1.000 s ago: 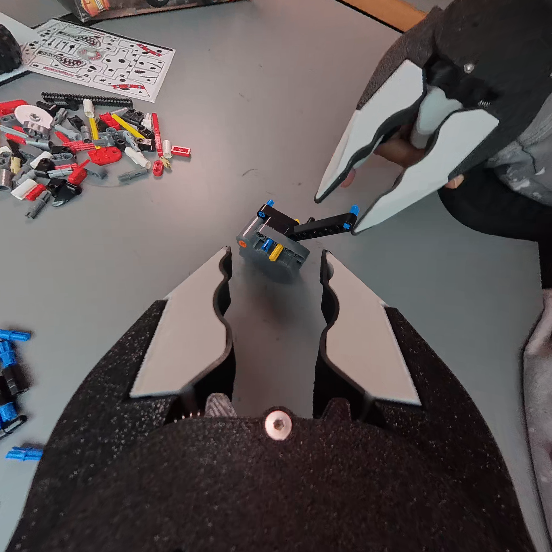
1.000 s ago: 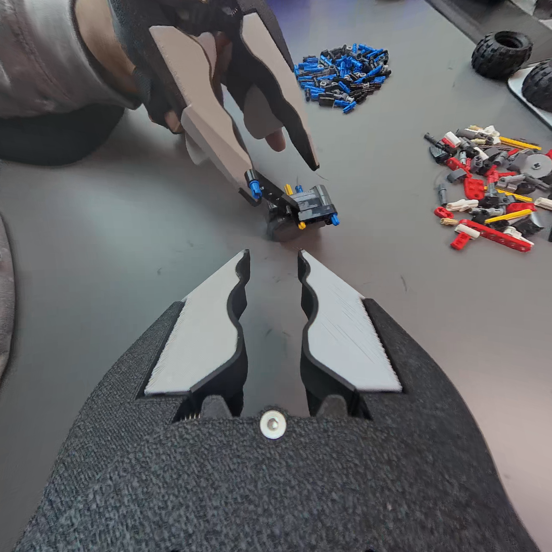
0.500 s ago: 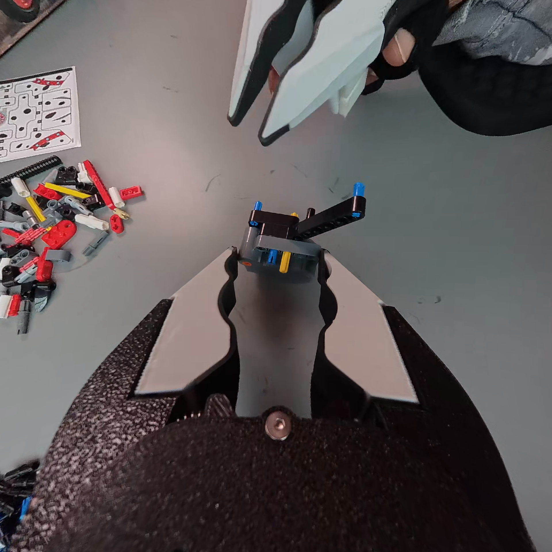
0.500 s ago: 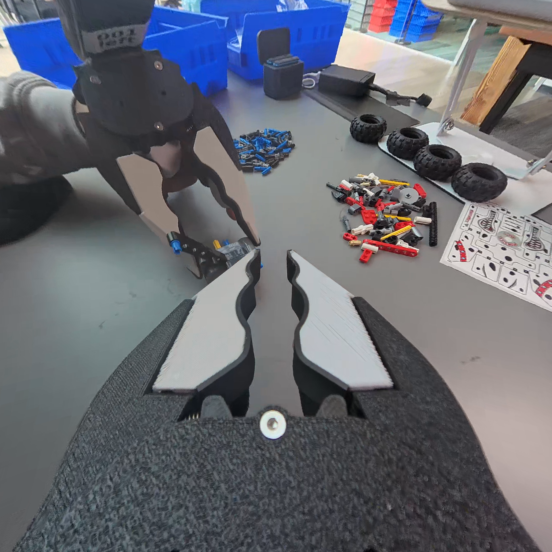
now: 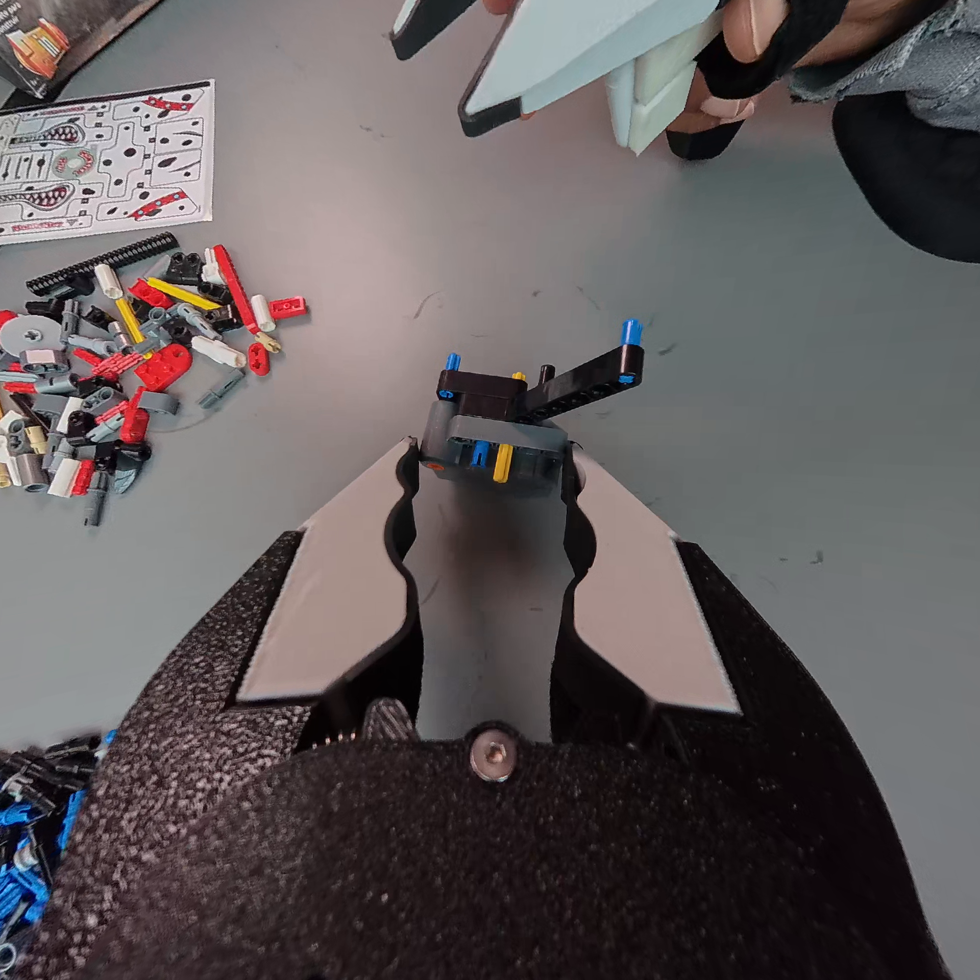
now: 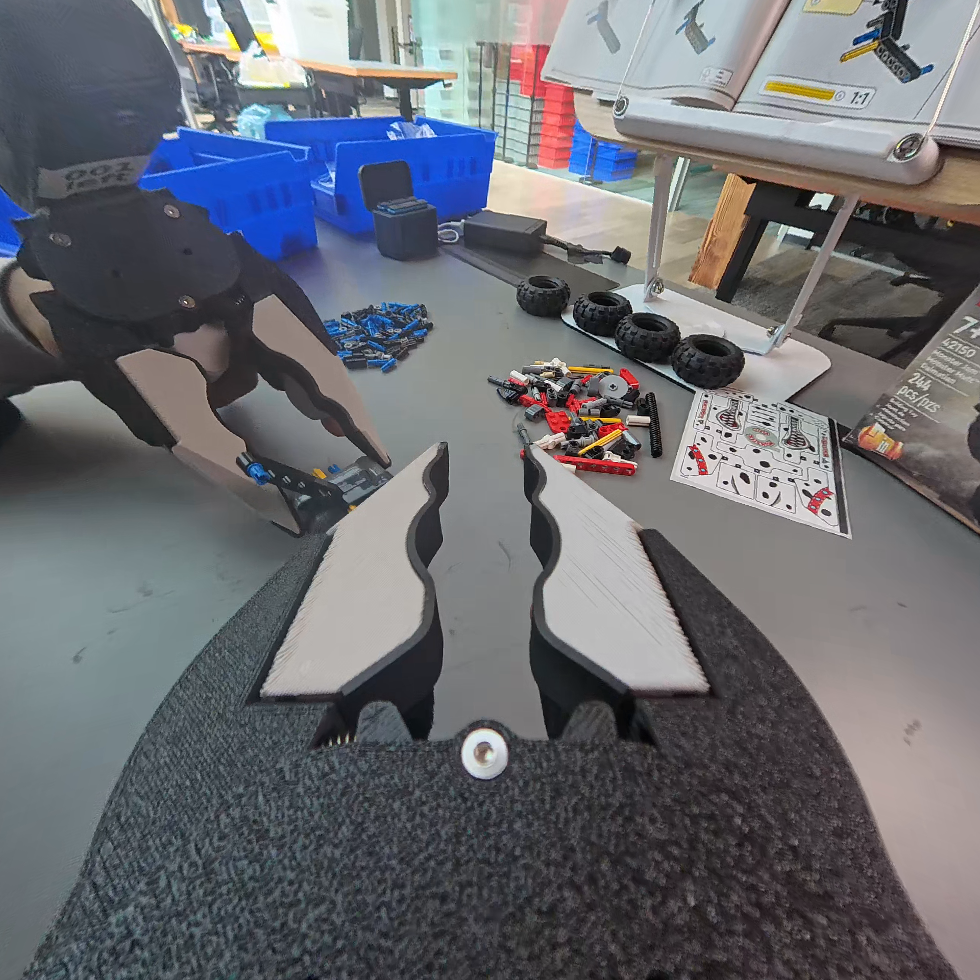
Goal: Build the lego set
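Note:
The small lego assembly [image 5: 498, 440], a grey block with black beams and blue and yellow pins, rests on the grey table. My left gripper [image 5: 492, 448] is shut on its grey block, one fingertip on each side. The right wrist view shows this grip at the left [image 6: 339, 493], with the assembly [image 6: 344, 480] between those fingers. My right gripper [image 6: 485, 456] is open and empty, raised above the table to the right of the assembly. It also shows in the left wrist view [image 5: 432, 85] at the top, apart from the assembly.
A pile of loose red, grey, yellow and black parts [image 6: 578, 413] lies beyond my right gripper. Behind it are a blue-and-black pin pile [image 6: 379, 334], several tyres [image 6: 647, 334], a sticker sheet [image 6: 763, 451], the set's box [image 6: 938, 413], an instruction booklet on a stand [image 6: 795, 79] and blue bins [image 6: 371, 169]. Tip to tip, the grippers are about 11 centimetres apart.
My left gripper moved up to the assembly and closed on its grey block. My right gripper drew back from the black beam, rose and turned toward the parts pile.

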The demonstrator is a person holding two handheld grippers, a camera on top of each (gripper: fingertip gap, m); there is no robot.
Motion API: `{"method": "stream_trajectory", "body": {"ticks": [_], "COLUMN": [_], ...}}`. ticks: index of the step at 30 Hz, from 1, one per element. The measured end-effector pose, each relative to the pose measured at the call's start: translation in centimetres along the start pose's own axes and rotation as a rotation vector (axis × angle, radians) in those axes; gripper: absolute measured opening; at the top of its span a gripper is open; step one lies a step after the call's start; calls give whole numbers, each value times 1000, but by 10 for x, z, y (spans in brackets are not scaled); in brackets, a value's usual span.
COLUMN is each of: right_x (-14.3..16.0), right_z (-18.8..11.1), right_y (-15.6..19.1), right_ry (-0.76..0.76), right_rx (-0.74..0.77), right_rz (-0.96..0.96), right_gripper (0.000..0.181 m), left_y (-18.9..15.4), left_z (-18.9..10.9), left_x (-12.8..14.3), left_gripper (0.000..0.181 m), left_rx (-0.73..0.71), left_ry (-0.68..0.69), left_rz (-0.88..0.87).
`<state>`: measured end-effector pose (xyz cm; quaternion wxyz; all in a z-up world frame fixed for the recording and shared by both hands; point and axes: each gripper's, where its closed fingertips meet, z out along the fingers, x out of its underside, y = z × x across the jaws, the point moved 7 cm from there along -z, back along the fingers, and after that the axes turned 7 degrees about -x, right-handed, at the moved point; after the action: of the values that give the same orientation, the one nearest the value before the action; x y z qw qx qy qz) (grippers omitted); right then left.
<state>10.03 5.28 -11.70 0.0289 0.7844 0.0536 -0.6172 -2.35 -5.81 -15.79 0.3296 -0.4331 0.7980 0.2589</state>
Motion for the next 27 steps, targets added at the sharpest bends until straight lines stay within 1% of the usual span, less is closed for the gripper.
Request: {"method": "stream_trajectory", "body": {"ticks": [1, 3, 6, 7, 9, 11, 13, 14, 16, 17, 20, 21, 22, 25, 27], "right_x": [0, -1, -5, -9, -25, -53, -87, -104, -134, -145, -158, -159, -160, -158, -155], "right_z": [0, 0, 0, 1, 7, 18, 37, 50, 78, 94, 135, 144, 150, 149, 138], "right_y": [0, -1, -10, -17, -39, -70, -104, -122, -160, -178, -221, -228, -231, -231, -234], "right_ry": [4, 2, -13, -21, -16, -12, 2, 15, 23, 35, 85, 96, 100, 91, 59], "right_rx": [7, 24, 83, 113, 180, 258, 327, 360, 424, 447, 488, 498, 503, 563, 605], "right_rz": [-11, -27, -47, -56, -93, -141, -211, -243, -288, -293, -253, -252, -269, -366, -332], "right_gripper": [29, 29, 29, 29, 28, 24, 26, 28, 30, 34, 41, 41, 35, 20, 11], "left_y": [3, 7, 11, 16, 32, 62, 103, 125, 171, 192, 246, 259, 270, 288, 296], "left_z": [-1, -4, -13, -20, -39, -58, -75, -82, -96, -101, -106, -105, -104, -99, -91], "left_x": [2, 5, 3, -1, -15, -33, -52, -62, -79, -85, -94, -95, -96, -99, -101], "left_gripper": [54, 56, 71, 75, 72, 68, 67, 72, 73, 73, 71, 68, 65, 51, 44], "left_rx": [-11, -32, -29, -30, -46, -134, -284, -368, -524, -584, -706, -733, -752, -764, -747], "left_ry": [2, -4, -43, -81, -194, -320, -424, -472, -562, -585, -560, -545, -536, -509, -489], "left_rz": [-3, -16, -50, -73, -136, -205, -261, -295, -350, -374, -453, -475, -487, -505, -519]}}
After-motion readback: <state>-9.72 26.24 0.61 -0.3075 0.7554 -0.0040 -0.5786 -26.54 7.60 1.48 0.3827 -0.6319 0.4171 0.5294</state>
